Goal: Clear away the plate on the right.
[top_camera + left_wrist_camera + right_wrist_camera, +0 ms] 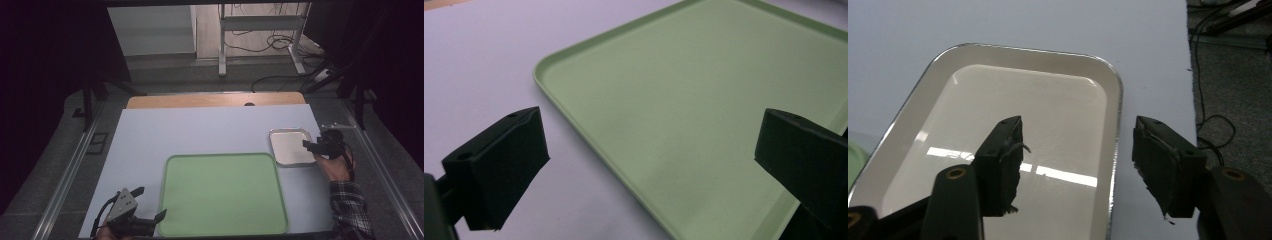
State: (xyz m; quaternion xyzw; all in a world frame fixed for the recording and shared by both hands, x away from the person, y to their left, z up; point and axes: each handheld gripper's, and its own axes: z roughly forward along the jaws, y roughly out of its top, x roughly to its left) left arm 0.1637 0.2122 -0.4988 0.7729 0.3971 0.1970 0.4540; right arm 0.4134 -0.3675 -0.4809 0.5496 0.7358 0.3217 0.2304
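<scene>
A small silver metal tray [289, 146] lies empty at the right of the table. My right gripper [307, 146] is at its right rim. In the right gripper view that tray [1023, 90] sits below the right gripper [1078, 145]: one jaw hangs over the inside, the other outside the rim, and a gap shows between pads and metal. A large green tray [222, 195] lies empty at the front middle. My left gripper [151, 202] is at its near left corner, jaws wide apart. In the left gripper view the left gripper [651, 145] straddles the edge of the green tray [684, 75].
The pale blue table top [200, 130] runs back to a wooden strip [215, 100]. The table's right edge lies close beside the silver tray, with dark floor and cables [1213, 130] beyond. A metal desk frame [260, 30] stands farther back.
</scene>
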